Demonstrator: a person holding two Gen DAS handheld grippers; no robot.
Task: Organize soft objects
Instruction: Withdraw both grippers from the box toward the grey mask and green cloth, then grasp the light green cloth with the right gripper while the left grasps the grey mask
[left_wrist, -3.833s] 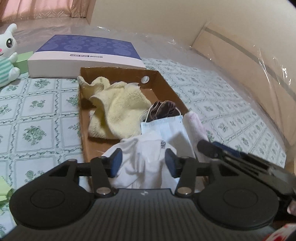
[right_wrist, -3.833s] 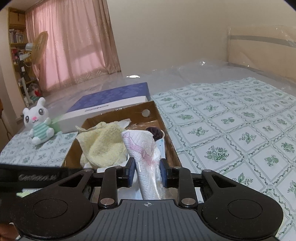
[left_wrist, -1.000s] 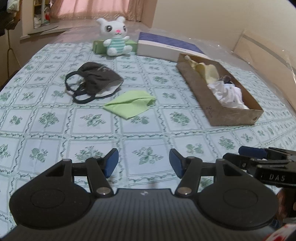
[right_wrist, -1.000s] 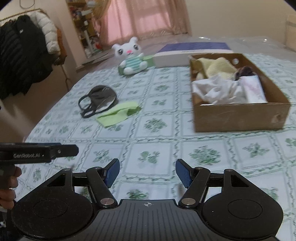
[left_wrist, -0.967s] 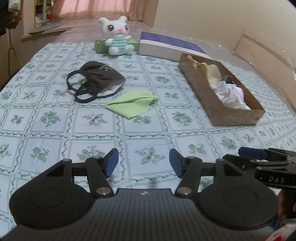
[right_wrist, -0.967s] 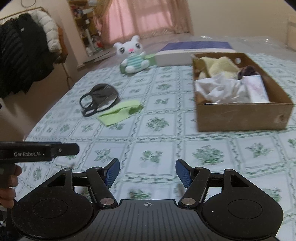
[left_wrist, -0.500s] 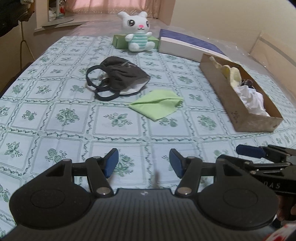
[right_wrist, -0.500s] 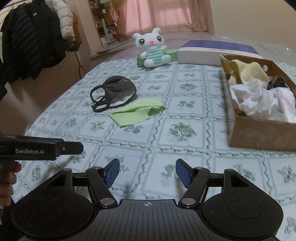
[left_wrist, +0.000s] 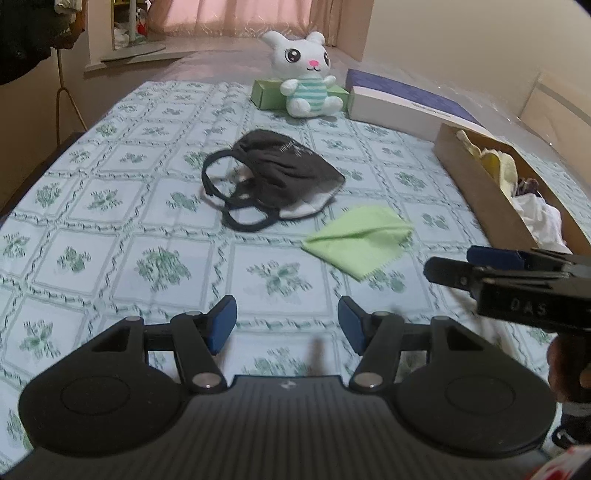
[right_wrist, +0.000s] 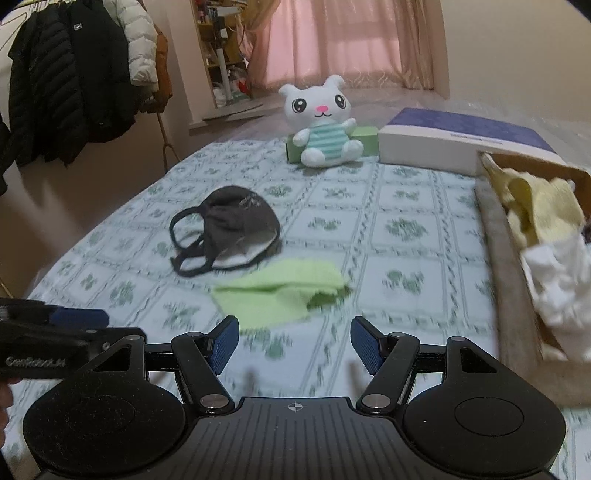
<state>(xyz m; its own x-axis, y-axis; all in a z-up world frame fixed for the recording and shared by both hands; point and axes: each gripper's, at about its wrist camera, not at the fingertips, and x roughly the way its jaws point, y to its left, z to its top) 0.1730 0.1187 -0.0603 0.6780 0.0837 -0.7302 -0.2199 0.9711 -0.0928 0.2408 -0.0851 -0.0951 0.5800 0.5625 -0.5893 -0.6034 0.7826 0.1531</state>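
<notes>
A dark face mask (left_wrist: 280, 177) (right_wrist: 232, 229) with looped straps lies on the patterned bed sheet. Just in front of it lies a folded light-green cloth (left_wrist: 360, 236) (right_wrist: 280, 291). A cardboard box (left_wrist: 484, 188) (right_wrist: 498, 258) on the right holds a yellow towel (right_wrist: 535, 203) and white cloth (right_wrist: 557, 280). My left gripper (left_wrist: 287, 320) is open and empty, short of both the mask and the green cloth. My right gripper (right_wrist: 294, 342) is open and empty, just short of the green cloth. Each gripper also shows side-on in the other's view.
A white plush rabbit (left_wrist: 306, 77) (right_wrist: 323, 122) sits at the far end against a small green box (left_wrist: 266, 94). A flat blue-topped box (left_wrist: 406, 101) (right_wrist: 461, 140) lies behind the cardboard box. Dark coats (right_wrist: 74, 74) hang beyond the bed's left edge.
Both grippers have moved left from the cardboard box toward the mask and green cloth, which now look nearer and more central. Both jaws stay open and empty.
</notes>
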